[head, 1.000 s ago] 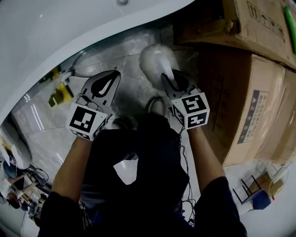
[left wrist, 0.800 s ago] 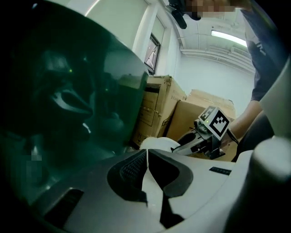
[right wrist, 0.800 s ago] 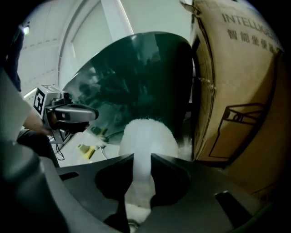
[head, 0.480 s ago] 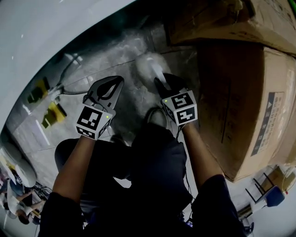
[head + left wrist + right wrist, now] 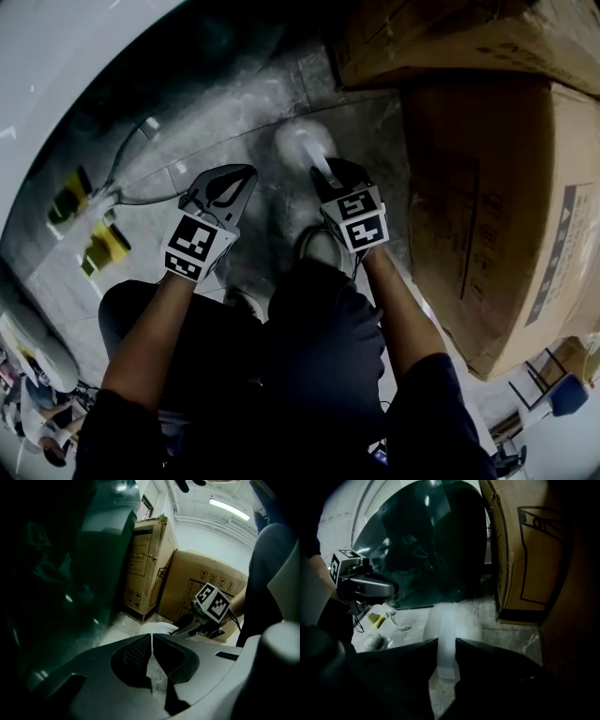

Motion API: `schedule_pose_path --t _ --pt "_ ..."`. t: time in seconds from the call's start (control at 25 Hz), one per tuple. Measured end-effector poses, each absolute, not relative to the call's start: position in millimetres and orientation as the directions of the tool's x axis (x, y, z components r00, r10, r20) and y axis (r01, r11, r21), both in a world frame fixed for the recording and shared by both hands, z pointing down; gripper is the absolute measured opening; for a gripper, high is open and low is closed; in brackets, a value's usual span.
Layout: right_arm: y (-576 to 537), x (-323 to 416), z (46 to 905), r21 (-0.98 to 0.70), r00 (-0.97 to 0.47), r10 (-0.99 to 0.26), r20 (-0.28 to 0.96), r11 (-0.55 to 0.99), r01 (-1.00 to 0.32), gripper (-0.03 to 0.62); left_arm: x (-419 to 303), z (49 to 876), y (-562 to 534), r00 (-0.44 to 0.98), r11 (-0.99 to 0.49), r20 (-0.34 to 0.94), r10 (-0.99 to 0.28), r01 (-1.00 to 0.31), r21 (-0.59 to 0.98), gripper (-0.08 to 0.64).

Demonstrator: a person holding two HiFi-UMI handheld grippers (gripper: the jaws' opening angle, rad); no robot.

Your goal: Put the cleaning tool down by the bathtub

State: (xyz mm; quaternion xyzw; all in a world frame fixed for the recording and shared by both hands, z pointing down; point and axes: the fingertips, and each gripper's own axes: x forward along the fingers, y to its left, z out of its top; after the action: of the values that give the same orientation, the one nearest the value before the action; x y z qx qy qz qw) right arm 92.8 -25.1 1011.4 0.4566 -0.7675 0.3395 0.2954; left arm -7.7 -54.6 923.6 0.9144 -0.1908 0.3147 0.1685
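White fluffy cleaning tool (image 5: 449,620) — handle clamped in the right hand-held gripper (image 5: 446,643) — near the bathtub (image 5: 436,545).

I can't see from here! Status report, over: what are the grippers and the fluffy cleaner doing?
Left gripper shut, empty. Right gripper shut on cleaning tool, fluffy head near floor beside bathtub. Cardboard boxes close on its right.

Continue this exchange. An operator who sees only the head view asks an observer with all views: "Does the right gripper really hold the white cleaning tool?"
Observer: Yes. The right gripper view shows the right gripper closed on the flat white handle of the cleaning tool.
Operator: And the left one?
Observer: The left gripper view shows the left gripper shut, with nothing between its pads.
Operator: Where is the fluffy head?
Observer: Low in front of the bathtub, at its dark side. I cannot tell whether it touches the floor.
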Motion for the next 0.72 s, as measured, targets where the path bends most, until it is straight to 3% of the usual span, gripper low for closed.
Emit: schedule_pose_path --t 0.72 --pt "-11 78 1080 -0.194 -0.352 -0.409 0.842 0.378 -0.905 0.101 -21 955 -45 0.712 -0.863 0.671 -0.206 -0.456 0.218 0.038"
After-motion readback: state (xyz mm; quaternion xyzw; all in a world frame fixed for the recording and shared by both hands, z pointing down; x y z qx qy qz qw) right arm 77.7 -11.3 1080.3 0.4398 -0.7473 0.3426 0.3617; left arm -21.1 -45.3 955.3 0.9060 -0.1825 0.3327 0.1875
